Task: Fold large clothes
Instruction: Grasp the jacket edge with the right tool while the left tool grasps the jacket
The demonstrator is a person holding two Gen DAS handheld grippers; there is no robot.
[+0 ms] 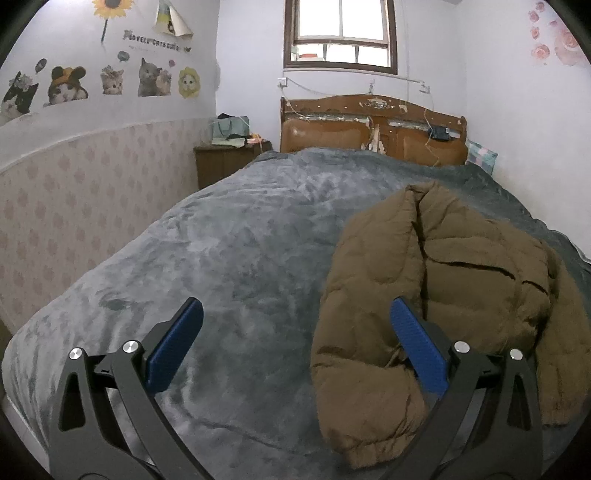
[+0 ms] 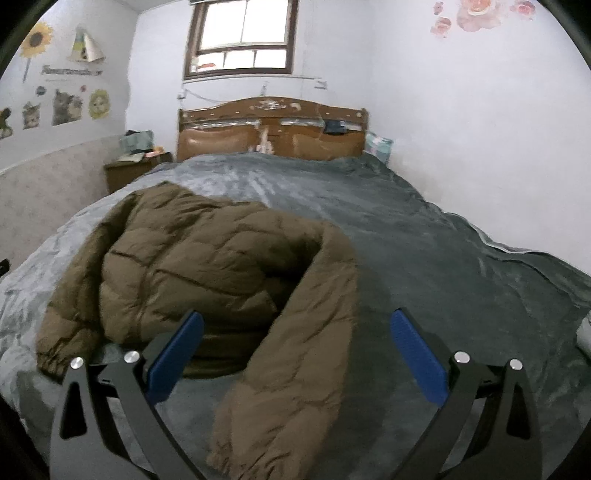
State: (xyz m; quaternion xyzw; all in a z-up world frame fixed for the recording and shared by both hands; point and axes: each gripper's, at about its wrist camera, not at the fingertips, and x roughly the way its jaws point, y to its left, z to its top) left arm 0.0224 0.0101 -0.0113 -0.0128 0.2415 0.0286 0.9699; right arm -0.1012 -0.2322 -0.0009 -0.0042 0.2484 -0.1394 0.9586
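A brown quilted puffer jacket (image 1: 443, 288) lies crumpled on the grey blanket of the bed (image 1: 240, 251). In the left wrist view it fills the right side, one sleeve reaching toward the near edge. My left gripper (image 1: 295, 306) hovers open above the blanket, its right finger over the jacket's left side. In the right wrist view the jacket (image 2: 192, 266) lies left of centre, a sleeve (image 2: 295, 369) running down toward the camera. My right gripper (image 2: 295, 317) is open above that sleeve, holding nothing.
A wooden headboard (image 1: 369, 129) stands at the far end under a window (image 1: 340, 33). A nightstand (image 1: 229, 162) with bags sits far left of the bed. Walls close in on both sides. Bare blanket (image 2: 461, 277) spreads to the jacket's right.
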